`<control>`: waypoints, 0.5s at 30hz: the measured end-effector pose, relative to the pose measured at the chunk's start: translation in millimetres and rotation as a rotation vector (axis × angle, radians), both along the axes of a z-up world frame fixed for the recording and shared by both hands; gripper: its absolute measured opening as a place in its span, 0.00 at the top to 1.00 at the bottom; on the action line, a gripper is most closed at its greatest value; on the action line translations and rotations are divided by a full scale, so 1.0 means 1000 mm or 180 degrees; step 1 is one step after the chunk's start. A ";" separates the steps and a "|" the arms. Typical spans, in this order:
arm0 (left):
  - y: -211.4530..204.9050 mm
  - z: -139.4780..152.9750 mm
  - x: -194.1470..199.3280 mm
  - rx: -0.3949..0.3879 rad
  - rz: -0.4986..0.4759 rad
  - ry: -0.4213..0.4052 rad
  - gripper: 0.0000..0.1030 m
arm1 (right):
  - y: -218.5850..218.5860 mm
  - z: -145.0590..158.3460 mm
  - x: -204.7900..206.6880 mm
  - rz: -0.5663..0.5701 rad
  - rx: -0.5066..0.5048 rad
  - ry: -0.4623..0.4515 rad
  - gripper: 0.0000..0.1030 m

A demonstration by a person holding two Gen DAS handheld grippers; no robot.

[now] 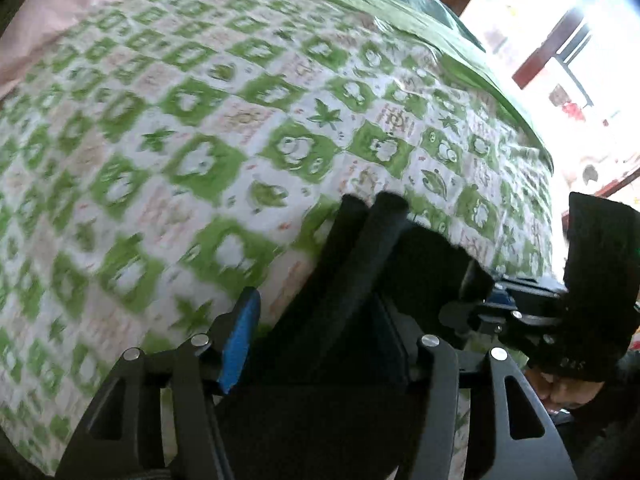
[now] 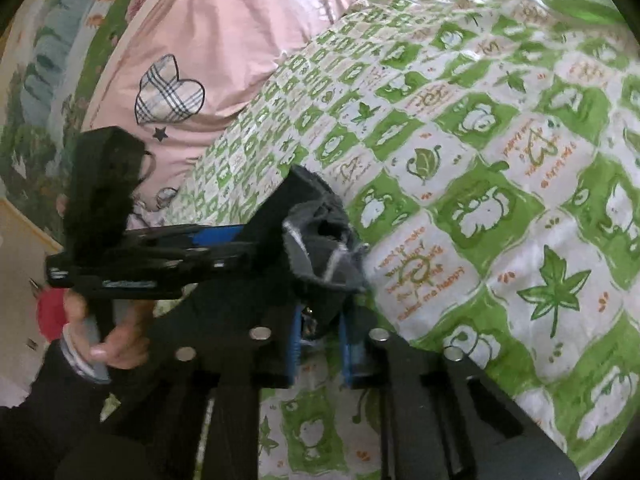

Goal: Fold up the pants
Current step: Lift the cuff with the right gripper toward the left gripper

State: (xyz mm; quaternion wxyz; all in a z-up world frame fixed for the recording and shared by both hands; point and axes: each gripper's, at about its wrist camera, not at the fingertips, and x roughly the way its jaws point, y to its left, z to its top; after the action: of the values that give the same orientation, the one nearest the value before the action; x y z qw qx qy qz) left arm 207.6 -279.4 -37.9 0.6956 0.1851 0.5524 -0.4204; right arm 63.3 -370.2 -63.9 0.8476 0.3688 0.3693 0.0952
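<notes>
The black pants (image 1: pixel 360 272) hang bunched between both grippers above a green and white patterned bed sheet (image 1: pixel 200 140). My left gripper (image 1: pixel 316 320) is shut on a thick fold of the black fabric, which covers most of the fingers. In the right wrist view my right gripper (image 2: pixel 320 320) is shut on a dark grey and black edge of the pants (image 2: pixel 324 248). The left gripper (image 2: pixel 132 256) and the hand holding it show at the left of that view. The right gripper (image 1: pixel 520 316) shows at the right of the left wrist view.
A pink pillow with plaid hearts (image 2: pixel 208 64) lies at the head of the bed. A green blanket (image 1: pixel 400 4) is heaped at the far side. A bright window (image 1: pixel 560 40) is beyond the bed. The patterned sheet (image 2: pixel 500 200) spreads to the right.
</notes>
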 end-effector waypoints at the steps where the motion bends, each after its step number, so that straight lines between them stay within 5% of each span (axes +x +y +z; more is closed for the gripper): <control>1: -0.005 -0.002 0.003 -0.0031 -0.0022 0.0047 0.46 | -0.003 -0.001 0.000 -0.0011 0.0040 -0.0027 0.87; 3: -0.014 -0.004 0.004 -0.0134 -0.0093 0.0168 0.71 | -0.006 0.000 -0.002 -0.0030 0.0039 -0.0067 0.88; 6: -0.027 -0.004 0.004 -0.0206 -0.0138 0.0199 0.89 | -0.013 0.002 -0.005 -0.0096 0.0063 -0.0127 0.89; 15: -0.010 0.023 -0.003 -0.0510 0.0048 0.0128 0.91 | -0.016 0.010 -0.009 -0.0083 0.0124 -0.0220 0.89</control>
State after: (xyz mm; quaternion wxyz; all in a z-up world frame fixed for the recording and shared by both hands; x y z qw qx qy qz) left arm 204.7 -289.1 -15.0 0.7000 0.1163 0.5323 -0.4616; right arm 53.8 -386.1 -53.8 0.8537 0.3866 0.3331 0.1040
